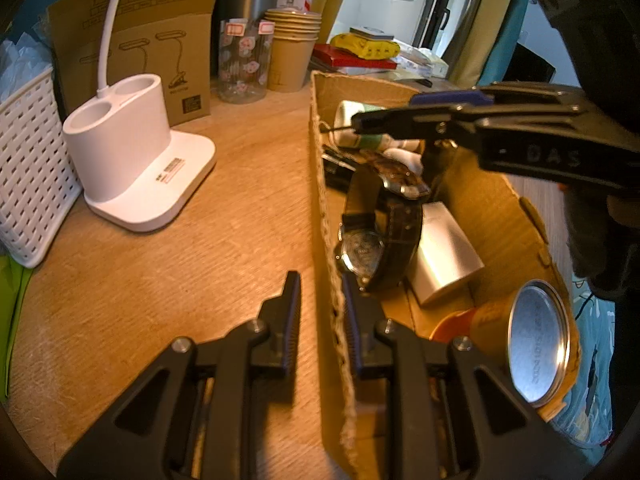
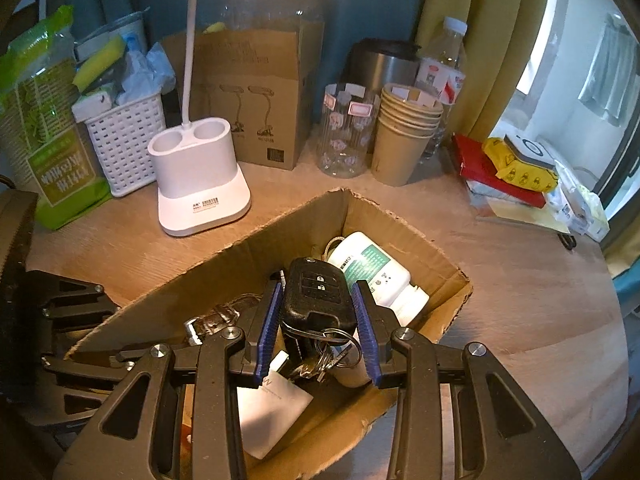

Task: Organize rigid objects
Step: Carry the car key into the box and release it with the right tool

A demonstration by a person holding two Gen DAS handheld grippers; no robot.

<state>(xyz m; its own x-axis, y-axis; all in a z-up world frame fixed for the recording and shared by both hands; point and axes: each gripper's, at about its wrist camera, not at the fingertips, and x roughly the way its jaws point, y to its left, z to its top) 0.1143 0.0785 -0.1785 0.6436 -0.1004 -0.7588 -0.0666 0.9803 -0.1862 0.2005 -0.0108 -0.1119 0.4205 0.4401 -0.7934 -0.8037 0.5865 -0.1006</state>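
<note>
A cardboard box (image 2: 280, 236) sits on the wooden table. My right gripper (image 2: 318, 322) is shut on a black car key (image 2: 316, 294) with a key ring, held over the box; it shows from the side in the left wrist view (image 1: 362, 122). The box holds a white bottle (image 2: 372, 268), a black-strapped watch (image 1: 380, 232), a silver block (image 1: 444, 252) and a metal-lidded tin (image 1: 538, 344). My left gripper (image 1: 320, 304) straddles the box's near wall (image 1: 320, 208), one finger outside and one inside, its jaws close around the cardboard.
A white lamp base with two cup holes (image 1: 136, 152) stands left of the box. A white basket (image 1: 28, 160), a lamp carton (image 1: 160, 52), a glass jar (image 1: 244, 60), stacked paper cups (image 1: 292, 48) and a steel mug (image 1: 246, 4) line the back. Books and a yellow pack (image 2: 520, 168) lie at right.
</note>
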